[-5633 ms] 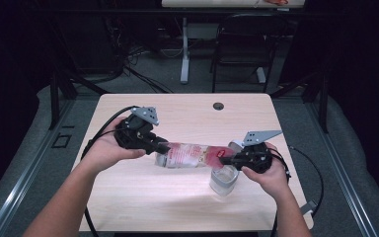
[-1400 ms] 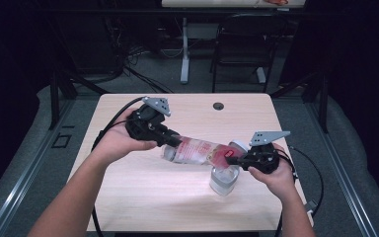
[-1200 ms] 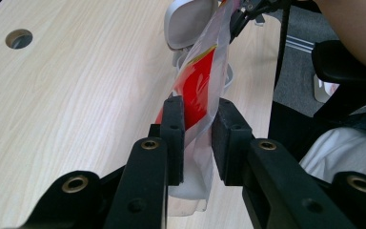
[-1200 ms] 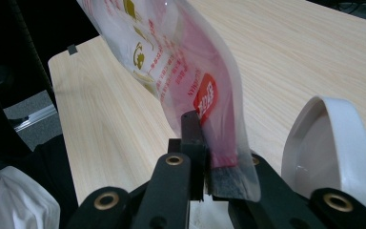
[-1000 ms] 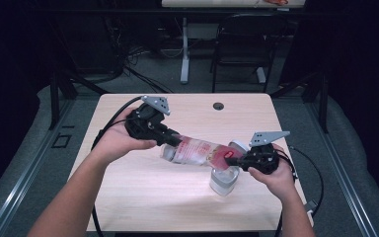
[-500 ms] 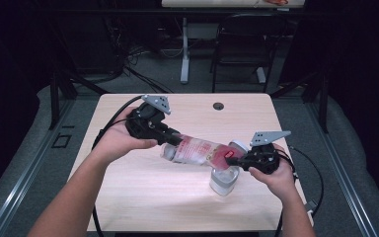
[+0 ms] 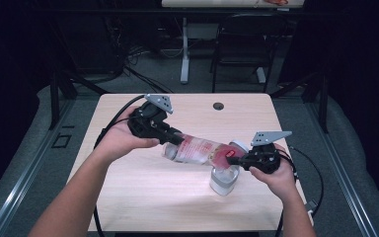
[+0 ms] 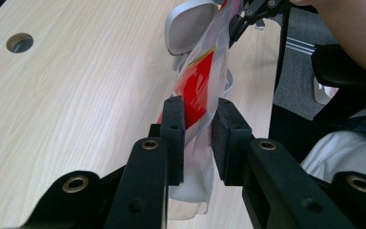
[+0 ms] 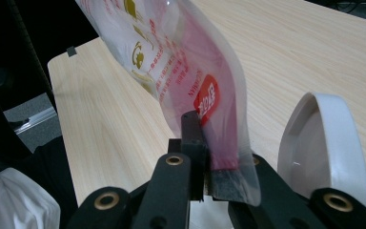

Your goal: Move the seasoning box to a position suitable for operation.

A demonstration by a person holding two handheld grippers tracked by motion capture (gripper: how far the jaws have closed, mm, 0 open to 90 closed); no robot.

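Above a pale wood-grain table (image 7: 128,197), the left gripper (image 7: 170,137) has risen since a few seconds ago, tipping a glossy, crinkled red-and-clear pouch (image 7: 197,149) down toward the white cup (image 7: 224,180), seemingly to pour. The right gripper (image 7: 233,159) pinches its lower end directly over the cup; both sets of jaws are clamped on film.

Dim room, grey floor (image 7: 286,64). Pale wood worktop (image 7: 143,192) with cable hole (image 7: 218,106) at far edge. Black chair (image 7: 237,44) and white desk leg (image 7: 184,49) beyond.
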